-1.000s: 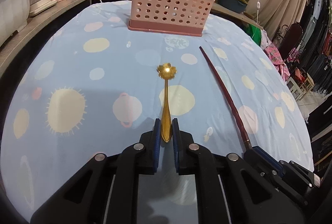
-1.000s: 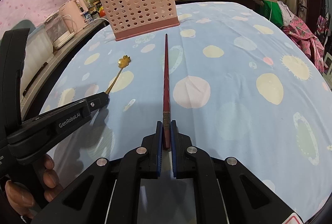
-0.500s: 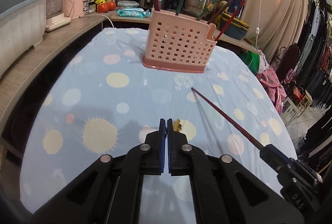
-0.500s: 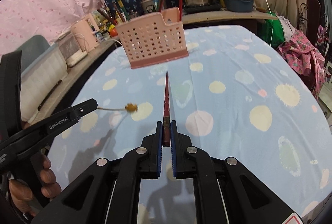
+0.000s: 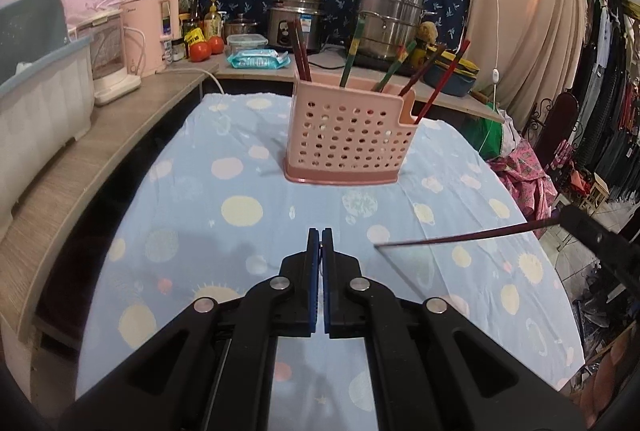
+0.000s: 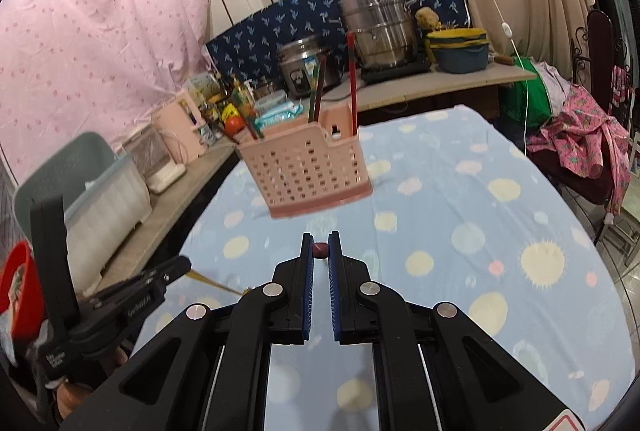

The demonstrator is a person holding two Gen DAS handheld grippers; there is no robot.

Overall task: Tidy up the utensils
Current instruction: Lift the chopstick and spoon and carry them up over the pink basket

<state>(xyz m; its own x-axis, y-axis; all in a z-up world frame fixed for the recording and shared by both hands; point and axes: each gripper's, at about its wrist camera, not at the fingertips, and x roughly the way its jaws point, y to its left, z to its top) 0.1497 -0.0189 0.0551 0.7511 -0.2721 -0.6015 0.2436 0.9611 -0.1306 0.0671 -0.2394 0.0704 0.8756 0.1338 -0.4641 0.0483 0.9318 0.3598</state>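
A pink perforated utensil basket (image 5: 348, 139) stands upright at the far middle of the table and holds several chopsticks; it also shows in the right wrist view (image 6: 306, 171). My left gripper (image 5: 320, 239) is shut on a gold spoon, whose handle shows only in the right wrist view (image 6: 212, 282), hanging below the left fingers. My right gripper (image 6: 320, 243) is shut on a dark red chopstick (image 5: 460, 237), seen end-on between its pads (image 6: 320, 250). Both grippers are lifted above the table, short of the basket.
The table has a light blue cloth with pale spots (image 5: 240, 211). A wooden counter (image 5: 80, 151) runs along the left with a pink kettle (image 5: 150, 31) and a white bin (image 5: 36, 99). Pots (image 5: 388, 19) stand behind the basket. Clothes hang at the right.
Both grippers have risen off the table with their utensils and tilted up. The spoon has dropped out of the left wrist view. The chopstick now points at the right camera.
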